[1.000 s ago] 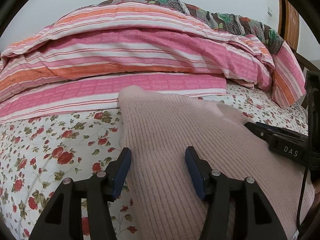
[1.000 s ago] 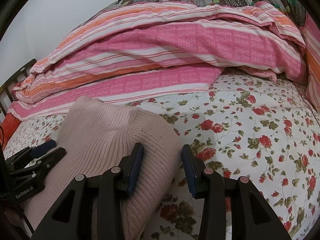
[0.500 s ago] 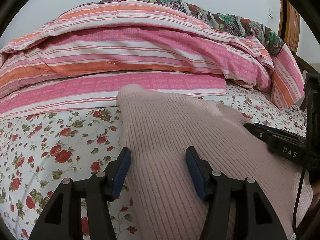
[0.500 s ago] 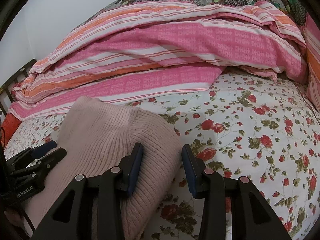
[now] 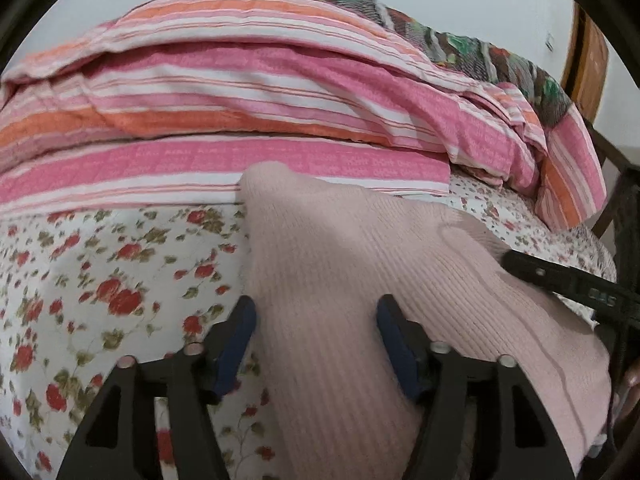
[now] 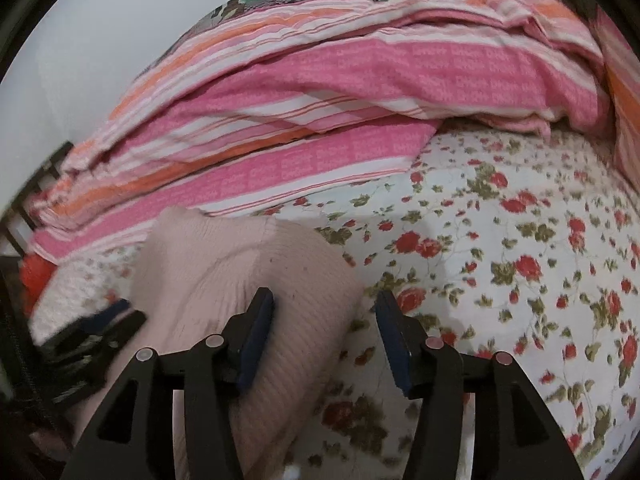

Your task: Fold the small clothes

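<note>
Blue-padded fingers [image 5: 236, 344] astride ribbed knit [image 5: 340, 280]

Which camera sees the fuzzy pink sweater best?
The left wrist view: the pink sweater fills the middle there, both side edges visible, ribbing clear. The right wrist view shows only its right part, blurrier, low on the left, running out of the picture.

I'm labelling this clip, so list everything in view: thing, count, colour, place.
knit garment: one, pale pink, ribbed, on the sheet between both grippers.
bed sheet: one, white with red roses, under the garment.
striped quilt: one, pink, orange and white, piled behind the garment.
patterned blanket: one, dark with green, behind the quilt.
left gripper: black, blue pads, jaws just widened, astride the garment's left edge.
right gripper: black, blue pads, jaws just widened, astride its right edge.
</note>
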Tool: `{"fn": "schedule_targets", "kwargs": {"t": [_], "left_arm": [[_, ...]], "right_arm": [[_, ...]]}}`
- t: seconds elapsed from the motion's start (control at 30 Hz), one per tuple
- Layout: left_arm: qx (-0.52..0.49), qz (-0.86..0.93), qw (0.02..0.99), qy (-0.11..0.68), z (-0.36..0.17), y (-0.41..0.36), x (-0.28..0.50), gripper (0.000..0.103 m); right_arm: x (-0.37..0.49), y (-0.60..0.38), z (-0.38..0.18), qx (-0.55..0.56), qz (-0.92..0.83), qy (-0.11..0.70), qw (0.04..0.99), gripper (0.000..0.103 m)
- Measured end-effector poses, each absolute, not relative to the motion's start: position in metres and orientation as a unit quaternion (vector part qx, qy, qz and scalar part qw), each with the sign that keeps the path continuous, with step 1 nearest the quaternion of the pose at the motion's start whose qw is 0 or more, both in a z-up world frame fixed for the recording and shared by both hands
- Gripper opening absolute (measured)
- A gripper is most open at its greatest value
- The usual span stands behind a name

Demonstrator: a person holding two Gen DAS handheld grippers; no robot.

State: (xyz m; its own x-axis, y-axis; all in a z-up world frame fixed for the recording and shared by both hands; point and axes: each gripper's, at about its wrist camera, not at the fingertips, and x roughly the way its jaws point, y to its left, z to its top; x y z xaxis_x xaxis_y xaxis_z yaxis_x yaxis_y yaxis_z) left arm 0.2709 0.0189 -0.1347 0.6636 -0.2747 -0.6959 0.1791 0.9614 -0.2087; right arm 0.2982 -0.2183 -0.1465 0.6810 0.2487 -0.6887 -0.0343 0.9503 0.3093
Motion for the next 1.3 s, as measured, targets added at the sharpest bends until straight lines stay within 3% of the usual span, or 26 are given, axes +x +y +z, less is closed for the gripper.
{"fn": "schedule_targets", "kwargs": {"t": [0.3,0.37,0.43,0.57,0.8,1.2,1.3], "left_arm": [[-0.093,-0.150,0.905,0.387,-0.122,0.029,0.208,0.064],[-0.094,-0.149,0.905,0.387,-0.120,0.028,0.200,0.064],[-0.089,-0.151,0.904,0.389,-0.119,0.026,0.191,0.064],[-0.084,-0.149,0.901,0.398,-0.121,0.022,0.183,0.064],[-0.072,-0.126,0.902,0.406,-0.122,0.017,0.175,0.064],[-0.083,-0.118,0.900,0.412,-0.129,0.020,0.159,0.066],[-0.086,-0.124,0.899,0.410,-0.130,0.024,0.151,0.066]], "right_arm": [[0.212,-0.191,-0.107,0.054,0.115,0.330,0.935,0.052],[0.203,-0.181,-0.112,0.027,0.115,0.327,0.938,0.042],[0.201,-0.171,-0.126,0.002,0.104,0.350,0.931,0.019],[0.198,-0.177,-0.144,0.020,0.088,0.363,0.927,0.018],[0.194,-0.185,-0.122,0.063,0.092,0.357,0.928,0.019],[0.177,-0.180,-0.139,0.041,0.076,0.372,0.924,0.019],[0.169,-0.186,-0.137,0.066,0.088,0.364,0.925,0.023]]}}
